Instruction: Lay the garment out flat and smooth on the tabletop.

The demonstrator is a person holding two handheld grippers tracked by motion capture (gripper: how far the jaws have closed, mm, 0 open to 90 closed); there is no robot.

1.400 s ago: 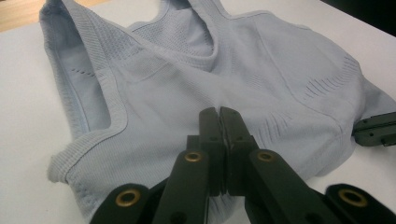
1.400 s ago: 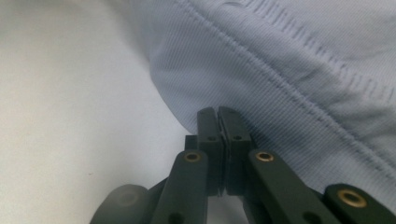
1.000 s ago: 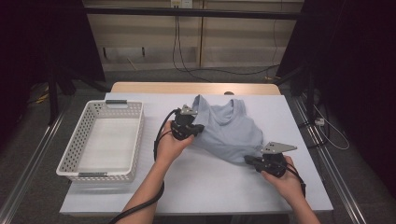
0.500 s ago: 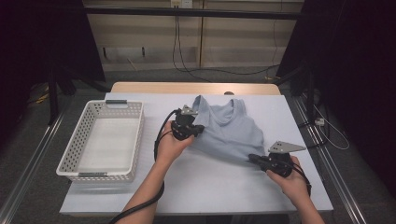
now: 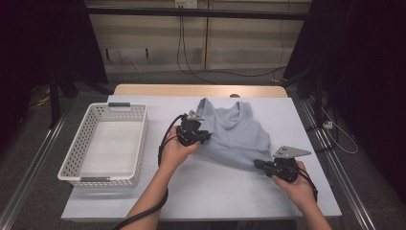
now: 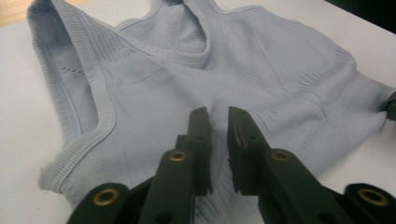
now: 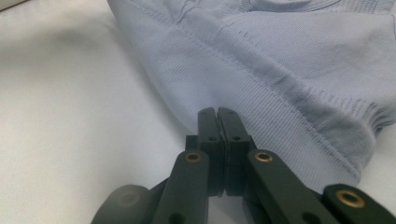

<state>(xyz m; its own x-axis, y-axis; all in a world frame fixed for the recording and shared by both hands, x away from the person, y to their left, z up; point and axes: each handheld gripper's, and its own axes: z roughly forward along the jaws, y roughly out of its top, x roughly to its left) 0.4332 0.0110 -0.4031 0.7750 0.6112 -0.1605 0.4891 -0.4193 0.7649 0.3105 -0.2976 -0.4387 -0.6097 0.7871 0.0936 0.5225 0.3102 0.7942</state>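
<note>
A light blue tank top (image 5: 239, 136) lies flat on the white table (image 5: 215, 196), neckline away from me. My left gripper (image 5: 207, 136) rests on its left side. Its jaws have just been opening and stand a little apart (image 6: 218, 114), with fabric (image 6: 280, 60) under the gap and the pads not pressing on it. My right gripper (image 5: 257, 164) is at the shirt's lower right corner. Its jaws are shut (image 7: 217, 112) on the ribbed hem (image 7: 303, 140), and the cloth bunches toward them.
A white perforated basket (image 5: 76, 148) stands on the left part of the table, with nothing in it. Bare table surface lies in front of the shirt and to its right. Dark frames and cables stand beyond the far edge.
</note>
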